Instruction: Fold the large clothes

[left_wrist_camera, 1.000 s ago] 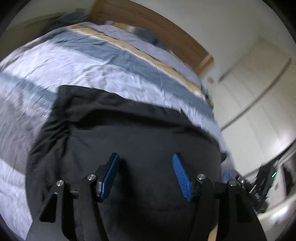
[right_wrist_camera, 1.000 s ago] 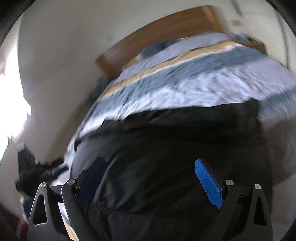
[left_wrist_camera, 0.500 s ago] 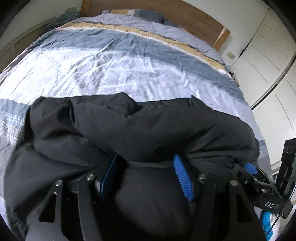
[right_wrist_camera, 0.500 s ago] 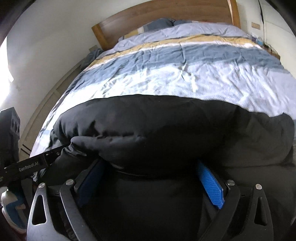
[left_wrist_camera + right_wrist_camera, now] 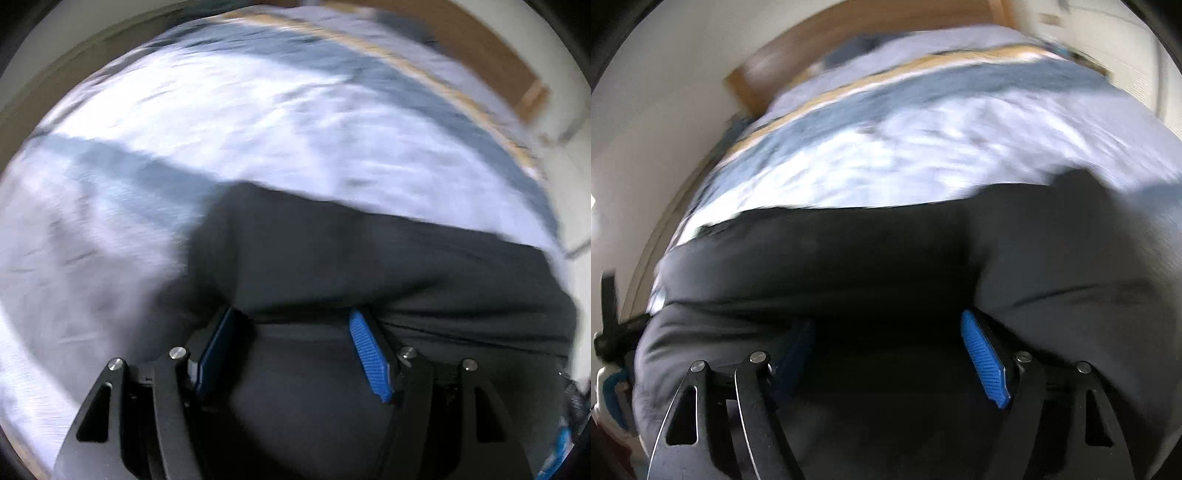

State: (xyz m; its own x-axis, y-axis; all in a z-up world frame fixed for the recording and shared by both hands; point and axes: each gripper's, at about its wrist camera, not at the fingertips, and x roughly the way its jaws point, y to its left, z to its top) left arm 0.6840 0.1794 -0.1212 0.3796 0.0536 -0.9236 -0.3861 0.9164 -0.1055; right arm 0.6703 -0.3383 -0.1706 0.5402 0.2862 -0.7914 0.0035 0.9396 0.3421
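Note:
A large black garment (image 5: 369, 258) lies folded over itself on the bed, filling the lower half of both views; it also shows in the right wrist view (image 5: 849, 258). My left gripper (image 5: 291, 325) is open, its blue pads wide apart, with the tips tucked under a thick fold of the black cloth. My right gripper (image 5: 886, 332) is open too, its tips under the same doubled-over edge; its left pad is in shadow. Both views are blurred by motion.
The bed cover (image 5: 240, 122) has white, grey-blue and yellow stripes and spreads beyond the garment. A wooden headboard (image 5: 879, 40) stands at the far end. A pale wall (image 5: 665, 110) is on the left in the right wrist view.
Both views have swung and blurred. The black garment's top fold now lies flatter and lower than half a second ago. Both grippers stay open with their tips under the fold.

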